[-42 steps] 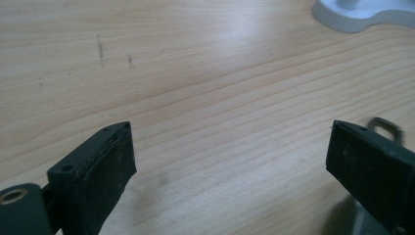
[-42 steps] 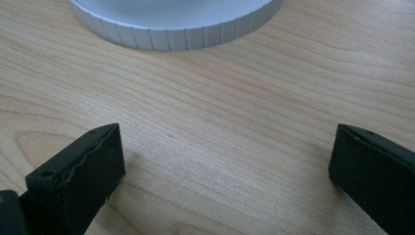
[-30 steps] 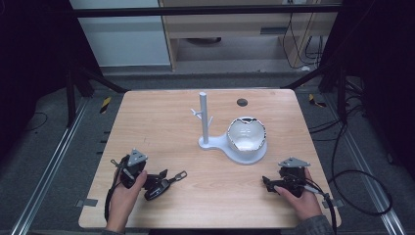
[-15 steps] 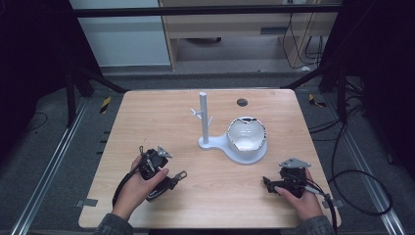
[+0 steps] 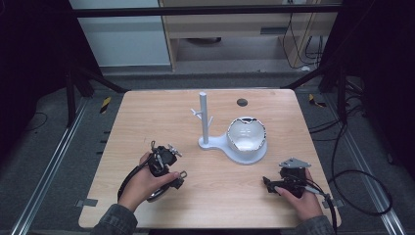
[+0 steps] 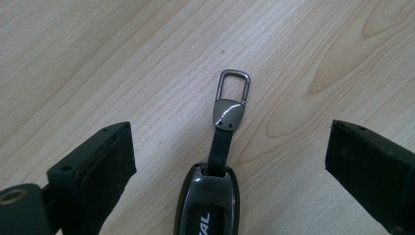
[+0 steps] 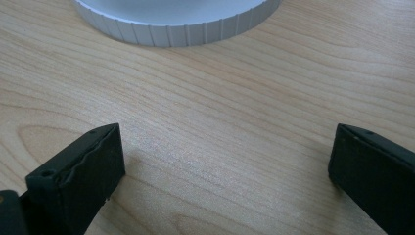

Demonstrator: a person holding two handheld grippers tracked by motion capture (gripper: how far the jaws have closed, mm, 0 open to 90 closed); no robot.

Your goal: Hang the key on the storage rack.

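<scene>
On the table (image 5: 147,117), the stand (image 5: 232,142) sits right of centre, the key fob (image 6: 209,196) lies near the front left beneath the left gripper (image 5: 164,164), and the right gripper (image 5: 279,182) rests front right.

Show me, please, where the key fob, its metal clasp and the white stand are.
key fob (image 6: 208,205), left gripper view, on its dark shell.
metal clasp (image 6: 230,110), left gripper view, on its grey cap.
white stand (image 5: 203,115), high view, on its upright post.

Left gripper (image 5: 172,164) at lower left, jaws spread wide; right gripper (image 5: 274,183) at lower right, likewise wide apart.
</scene>
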